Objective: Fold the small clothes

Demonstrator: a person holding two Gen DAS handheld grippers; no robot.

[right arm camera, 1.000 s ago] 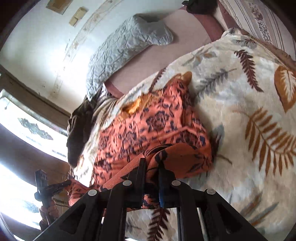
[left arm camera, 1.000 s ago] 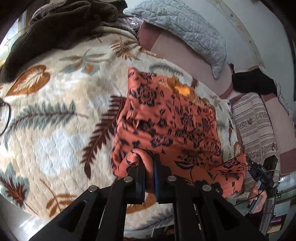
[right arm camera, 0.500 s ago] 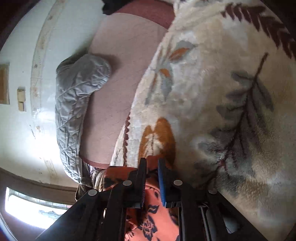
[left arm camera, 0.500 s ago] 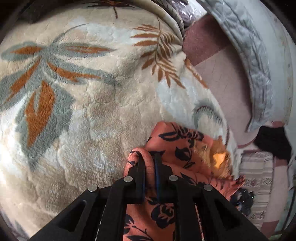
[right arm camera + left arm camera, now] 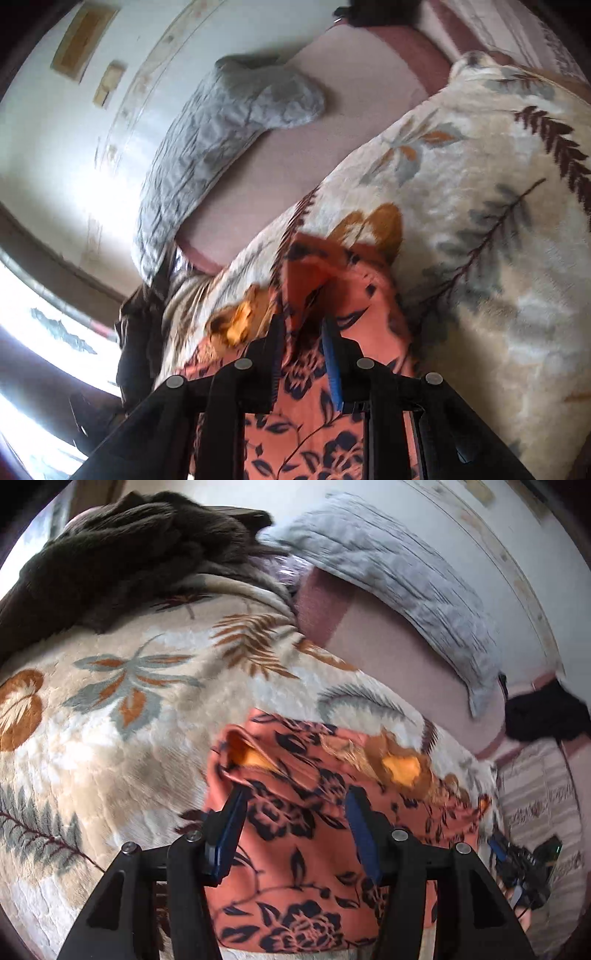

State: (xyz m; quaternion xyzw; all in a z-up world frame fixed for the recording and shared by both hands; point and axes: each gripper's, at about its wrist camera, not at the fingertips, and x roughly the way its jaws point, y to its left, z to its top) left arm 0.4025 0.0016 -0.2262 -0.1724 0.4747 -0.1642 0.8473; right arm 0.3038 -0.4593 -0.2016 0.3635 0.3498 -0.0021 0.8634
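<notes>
- Left tongs [image 5: 295, 834] are opening wide; the orange garment [image 5: 317, 830] lies under and between the jaws, and neither pad presses it.
- Right tongs [image 5: 303, 354] are opening too, jaws still narrow, with a raised ridge of the garment [image 5: 332, 295] just ahead between them; the pads look clear of it.
- Garment rests on the leaf-print blanket [image 5: 110, 716] of the bed, directly below both tongs, its far edge doubled over itself.
- One fold looks laid and is being let go.
- Left to do, probably: flatten the rumpled far edge, fold again to a smaller packet.
- A grey pillow [image 5: 388, 576] lies well beyond the tongs.
</notes>
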